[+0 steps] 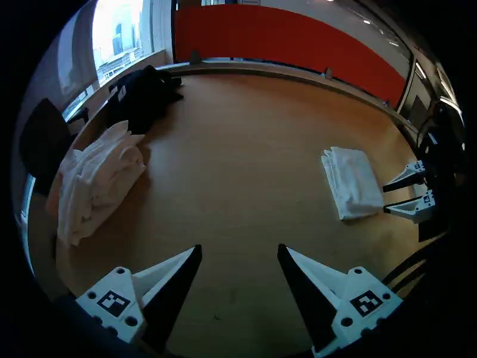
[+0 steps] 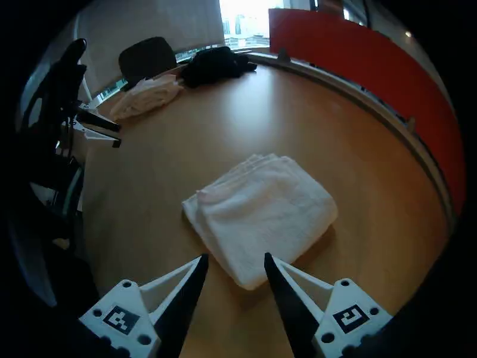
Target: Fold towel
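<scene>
a: what do you have on the left gripper view?

b: my left gripper (image 1: 238,247) hangs over the bare light-brown wooden table (image 1: 238,149). its fingers are spread wide apart and grasp nothing. at the right of the frame lies the folded white towel (image 1: 353,182), flat on the wood, and the right gripper (image 1: 384,199) sits just beside the towel's right edge, fingers parted. whether the lower fingertip touches the cloth, i cannot tell.

a: and from the right gripper view?

b: there the folded white towel fills the middle of the frame, layered edges toward the upper left. my right gripper's two fingers are released, with the towel's near corner at the gap between their tips. they do not pinch it.

a: anything else on the table?

b: a loose pile of crumpled white cloths (image 1: 98,179) at the left of the left gripper view, well apart from the folded towel. beyond it, in the upper left, a heap of black fabric (image 1: 143,95) lies near the table's far edge. a dark chair back (image 1: 42,143) stands at the far left, a long red panel (image 1: 286,42) runs across the top, and a bright window (image 1: 119,36) sits in the upper left corner.
</scene>
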